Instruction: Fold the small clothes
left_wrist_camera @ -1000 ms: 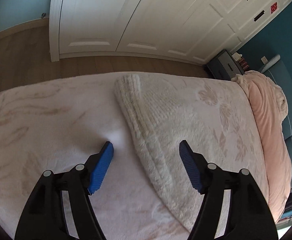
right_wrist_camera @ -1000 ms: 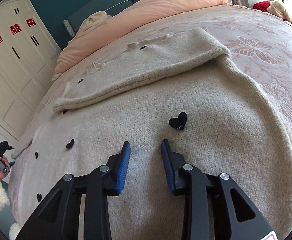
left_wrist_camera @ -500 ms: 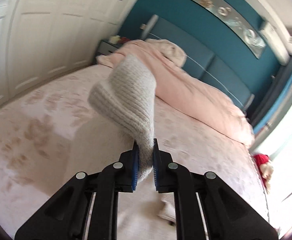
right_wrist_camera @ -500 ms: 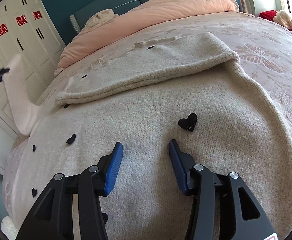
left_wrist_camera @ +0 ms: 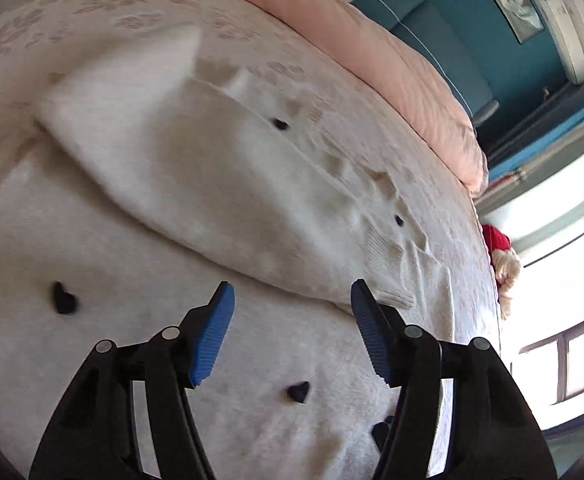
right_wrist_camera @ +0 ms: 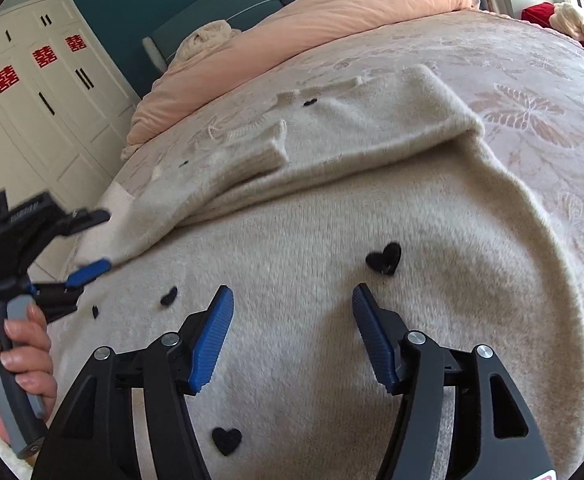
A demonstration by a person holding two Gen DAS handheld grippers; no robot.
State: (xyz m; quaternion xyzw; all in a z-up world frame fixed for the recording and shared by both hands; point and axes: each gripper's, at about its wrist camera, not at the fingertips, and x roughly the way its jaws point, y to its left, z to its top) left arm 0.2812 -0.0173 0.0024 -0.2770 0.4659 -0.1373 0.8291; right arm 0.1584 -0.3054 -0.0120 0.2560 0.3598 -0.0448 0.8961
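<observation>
A cream knit sweater (right_wrist_camera: 372, 216) with small black hearts lies flat on the bed. Both sleeves are folded across its body; the left sleeve (left_wrist_camera: 180, 148) lies over the other in the left wrist view. My left gripper (left_wrist_camera: 292, 320) is open and empty just above the sweater body, near the sleeve's edge. It also shows at the left in the right wrist view (right_wrist_camera: 88, 244), held by a hand. My right gripper (right_wrist_camera: 292, 320) is open and empty, hovering over the sweater's lower body near a black heart (right_wrist_camera: 384, 258).
The bed has a pale floral cover (right_wrist_camera: 532, 80) and a pink duvet (right_wrist_camera: 312, 20) bunched at the teal headboard. White wardrobes (right_wrist_camera: 32, 100) stand to the left. A red and cream soft toy (left_wrist_camera: 500, 256) lies at the bed's far edge.
My left gripper carried the sleeve over the sweater body, let it go and opened. The right gripper opened wider and stayed over the lower body.
</observation>
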